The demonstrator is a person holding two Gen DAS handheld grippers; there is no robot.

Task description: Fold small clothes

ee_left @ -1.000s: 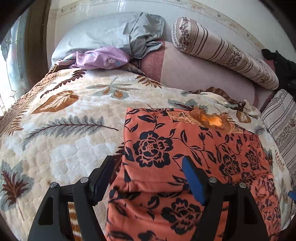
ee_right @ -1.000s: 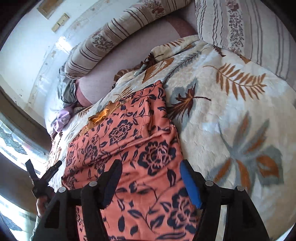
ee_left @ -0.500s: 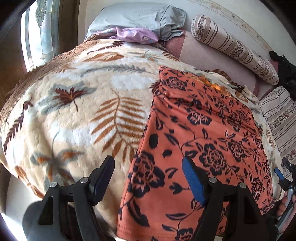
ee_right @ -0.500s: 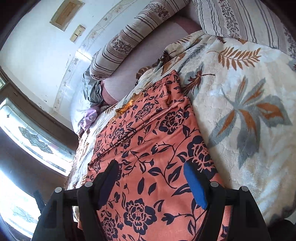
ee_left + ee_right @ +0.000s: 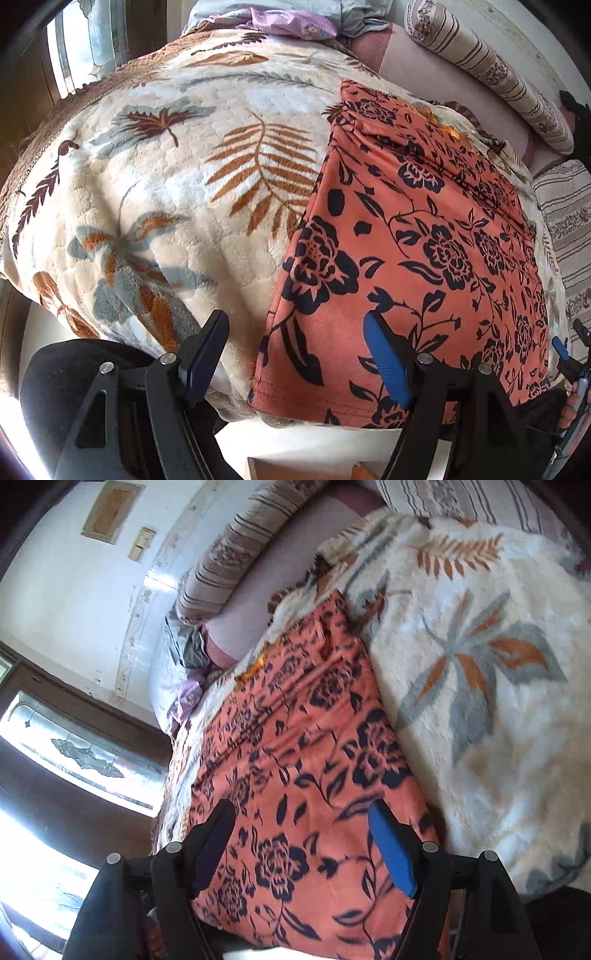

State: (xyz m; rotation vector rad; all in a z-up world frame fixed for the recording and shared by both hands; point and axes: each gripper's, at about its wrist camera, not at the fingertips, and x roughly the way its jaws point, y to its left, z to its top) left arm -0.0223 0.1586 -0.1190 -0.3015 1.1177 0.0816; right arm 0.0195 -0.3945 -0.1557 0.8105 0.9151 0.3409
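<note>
On bed (image 5: 155, 206), orange floral garment (image 5: 413, 236) lies flat over leaf-print blanket. Left gripper (image 5: 295, 350) and right gripper (image 5: 301, 834) over near hem, jaws released, grasping nothing.

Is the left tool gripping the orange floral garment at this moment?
No, the left tool stands open above the orange floral garment, pinching no cloth.

Orange garment (image 5: 417, 236) w/ black floral print, flat, prob. folded, near bed edge.
</note>
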